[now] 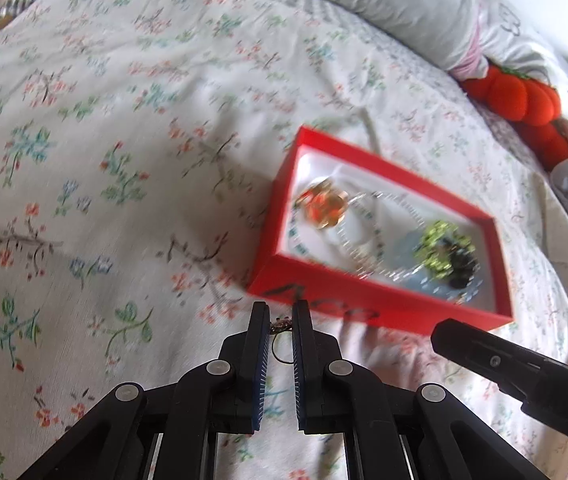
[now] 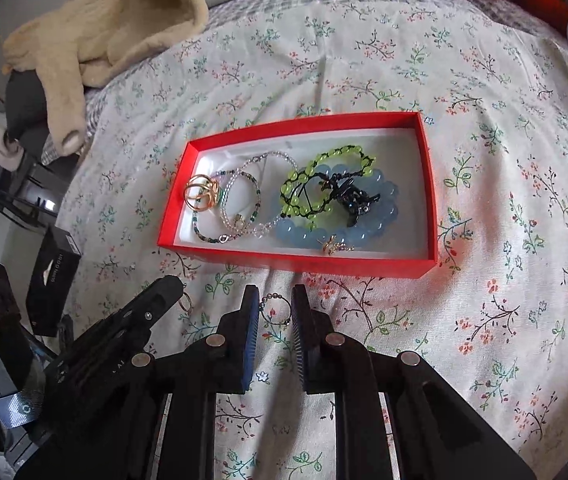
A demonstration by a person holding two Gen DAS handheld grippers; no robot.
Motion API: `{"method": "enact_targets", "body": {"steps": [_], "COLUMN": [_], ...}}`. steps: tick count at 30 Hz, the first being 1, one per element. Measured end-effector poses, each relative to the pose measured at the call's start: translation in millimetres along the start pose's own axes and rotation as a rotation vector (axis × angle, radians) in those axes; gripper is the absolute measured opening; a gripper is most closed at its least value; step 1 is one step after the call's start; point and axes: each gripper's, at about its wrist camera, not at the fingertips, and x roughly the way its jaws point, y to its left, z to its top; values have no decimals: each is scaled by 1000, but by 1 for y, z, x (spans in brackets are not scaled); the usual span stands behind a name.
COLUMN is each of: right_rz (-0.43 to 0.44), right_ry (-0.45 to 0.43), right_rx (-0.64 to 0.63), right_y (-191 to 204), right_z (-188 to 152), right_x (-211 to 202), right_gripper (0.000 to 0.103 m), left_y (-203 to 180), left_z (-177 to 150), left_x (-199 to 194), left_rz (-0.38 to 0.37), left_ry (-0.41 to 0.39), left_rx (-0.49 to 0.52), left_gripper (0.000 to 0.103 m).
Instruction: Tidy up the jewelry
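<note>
A red box (image 2: 296, 262) with a white lining sits on the floral bedspread and holds a green bead bracelet (image 2: 316, 184), a blue bead bracelet (image 2: 380, 208), a black hair clip (image 2: 350, 196), clear and green bead strands (image 2: 243, 200) and gold rings (image 2: 201, 194). The box also shows in the left wrist view (image 1: 364, 312), blurred. My left gripper (image 1: 281, 320) has its jaws a little apart around a small hoop earring (image 1: 279, 326). My right gripper (image 2: 275, 304) has its jaws a little apart around a beaded hoop earring (image 2: 277, 308) lying on the bedspread.
A beige sweater (image 2: 95, 40) lies at the bed's far left. A grey pillow (image 1: 396, 8) and an orange plush (image 1: 520, 96) lie at the far right. A black box (image 2: 53, 276) and other items stand beside the bed on the left.
</note>
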Motion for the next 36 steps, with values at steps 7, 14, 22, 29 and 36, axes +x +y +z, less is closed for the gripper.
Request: {"method": "enact_targets", "body": {"steps": [7,14,22,29,36], "right_rz": [24,39,44,36,61], "right_ry": [-87,-111,-110,-118,-144], "right_rx": [82,152,148,128,127], "right_y": [-17,-41,-39,-33,-31], "right_z": [9,16,20,26,29], "right_x": [-18,-21,-14,-10,-10], "right_gripper": [17,17,18,17,21], "left_y": [-18,-34,-33,-14,-10], "left_z": [16,33,26,8,-4], "left_x": [-3,7,3,13,24], "left_rz": [-43,-105,-100,-95,-115], "left_ry": [-5,5,30,136,197], "left_rx": [46,55,80,53,37], "left_gripper": [5,0,1,31,31]}}
